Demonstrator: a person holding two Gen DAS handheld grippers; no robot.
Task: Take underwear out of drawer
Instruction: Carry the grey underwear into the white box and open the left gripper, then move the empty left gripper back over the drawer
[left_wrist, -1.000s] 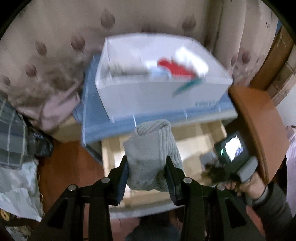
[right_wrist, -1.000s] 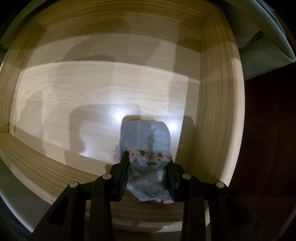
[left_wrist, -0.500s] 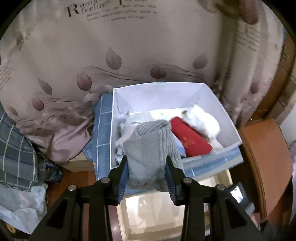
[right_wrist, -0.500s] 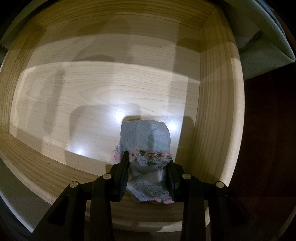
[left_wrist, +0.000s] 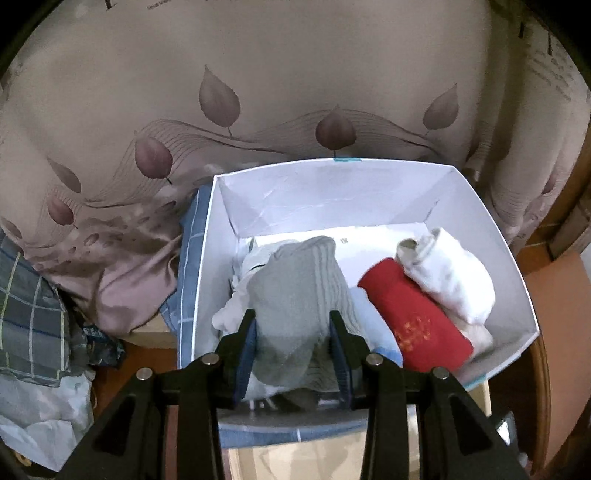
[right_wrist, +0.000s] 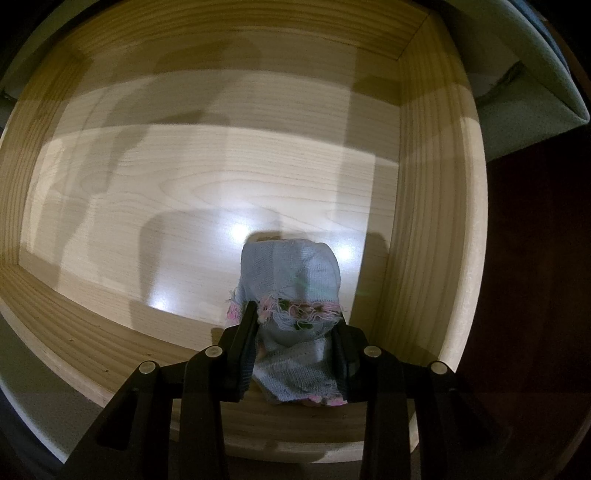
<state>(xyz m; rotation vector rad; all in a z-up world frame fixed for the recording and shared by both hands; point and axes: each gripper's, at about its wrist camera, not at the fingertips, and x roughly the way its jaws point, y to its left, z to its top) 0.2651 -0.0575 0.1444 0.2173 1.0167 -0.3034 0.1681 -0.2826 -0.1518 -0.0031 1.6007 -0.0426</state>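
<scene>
Nearly done: left gripper (left_wrist: 291, 354) is clutching grey ribbed underwear (left_wrist: 295, 295) over white box (left_wrist: 369, 195); right gripper (right_wrist: 293, 347) is pinching pale-blue floral-trimmed underwear (right_wrist: 291, 273) at bare wooden drawer's (right_wrist: 436, 206) five o'clock.

A beige curtain printed with mauve leaves (left_wrist: 229, 110) hung behind, reddish-brown wooden furniture (left_wrist: 550, 295) stood at the right, and light glared off pale wood.

Grey ribbed underwear (left_wrist: 295, 295) bunched above white box (left_wrist: 369, 192), pale-blue floral-trimmed underwear (right_wrist: 291, 291) over wooden drawer (right_wrist: 436, 221)
</scene>
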